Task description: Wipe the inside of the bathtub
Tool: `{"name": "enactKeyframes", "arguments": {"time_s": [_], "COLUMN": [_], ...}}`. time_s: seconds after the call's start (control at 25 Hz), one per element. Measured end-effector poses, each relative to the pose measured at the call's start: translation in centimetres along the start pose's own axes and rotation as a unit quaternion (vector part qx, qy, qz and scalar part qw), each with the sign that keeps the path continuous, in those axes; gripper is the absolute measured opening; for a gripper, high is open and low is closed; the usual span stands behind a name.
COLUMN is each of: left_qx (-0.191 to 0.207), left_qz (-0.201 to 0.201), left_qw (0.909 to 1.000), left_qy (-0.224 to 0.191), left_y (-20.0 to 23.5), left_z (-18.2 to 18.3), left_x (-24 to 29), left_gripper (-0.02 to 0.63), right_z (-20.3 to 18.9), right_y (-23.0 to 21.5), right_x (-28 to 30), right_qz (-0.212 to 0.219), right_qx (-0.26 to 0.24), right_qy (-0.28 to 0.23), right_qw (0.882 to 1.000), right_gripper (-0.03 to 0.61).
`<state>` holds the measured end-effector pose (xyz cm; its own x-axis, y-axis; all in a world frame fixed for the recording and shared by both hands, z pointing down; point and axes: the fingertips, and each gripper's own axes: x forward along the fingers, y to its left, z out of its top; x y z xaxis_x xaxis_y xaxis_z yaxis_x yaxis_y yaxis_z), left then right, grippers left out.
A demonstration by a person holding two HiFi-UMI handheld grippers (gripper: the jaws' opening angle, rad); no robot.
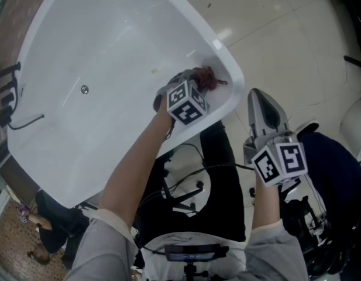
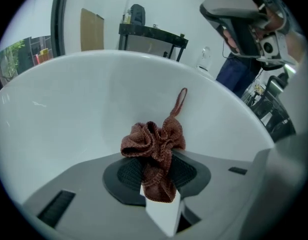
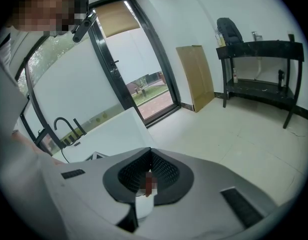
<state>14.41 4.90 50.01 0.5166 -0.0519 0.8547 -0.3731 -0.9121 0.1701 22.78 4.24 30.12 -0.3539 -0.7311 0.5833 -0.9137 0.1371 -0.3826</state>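
The left arm reaches forward, bare forearm extended over the near rim of the bathtub [image 1: 110, 51]. The right arm is drawn in beside the body, and its tongs [image 1: 261, 101] hang over the tiled floor [image 1: 274, 28], outside the tub.

The bathtub is white, glossy and smoothly curved, with a small round drain [image 1: 85, 89] in its base. The cloth [image 1: 208, 78] is reddish-brown and coarsely knitted. It is bunched into folds and has a thin loop.

The left tongs [image 1: 196, 82] are clamped on the cloth, which lies against the tub's inner wall just below the rim. The right tongs are pressed together with no object between them.
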Motion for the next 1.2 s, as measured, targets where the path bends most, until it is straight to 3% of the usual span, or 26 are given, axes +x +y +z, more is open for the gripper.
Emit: {"name": "enactKeyframes", "arguments": {"time_s": [0.64, 0.84, 1.2], "left_qx": [-0.047, -0.048, -0.019], "left_qz": [0.090, 0.080, 0.022], "left_qw": [0.9948, 0.9956, 0.9988], "left_qy": [0.001, -0.013, -0.039], "left_y": [8.2, 6.8, 3.2], "left_z": [-3.8, -2.3, -1.3], "left_x": [0.7, 1.8, 1.9], "left_gripper": [0.123, 0.120, 0.117], "right_z": [-0.4, 0.7, 1.2], "right_y": [2.0, 0.9, 4.6], "right_x": [0.5, 1.6, 6.7], "right_qz": [-0.007, 0.001, 0.033], "right_qx": [-0.009, -0.016, -0.040], "right_qy": [-0.007, -0.006, 0.018], "right_qw": [1.000, 1.000, 0.998], "right_gripper": [0.011, 0.011, 0.011]}}
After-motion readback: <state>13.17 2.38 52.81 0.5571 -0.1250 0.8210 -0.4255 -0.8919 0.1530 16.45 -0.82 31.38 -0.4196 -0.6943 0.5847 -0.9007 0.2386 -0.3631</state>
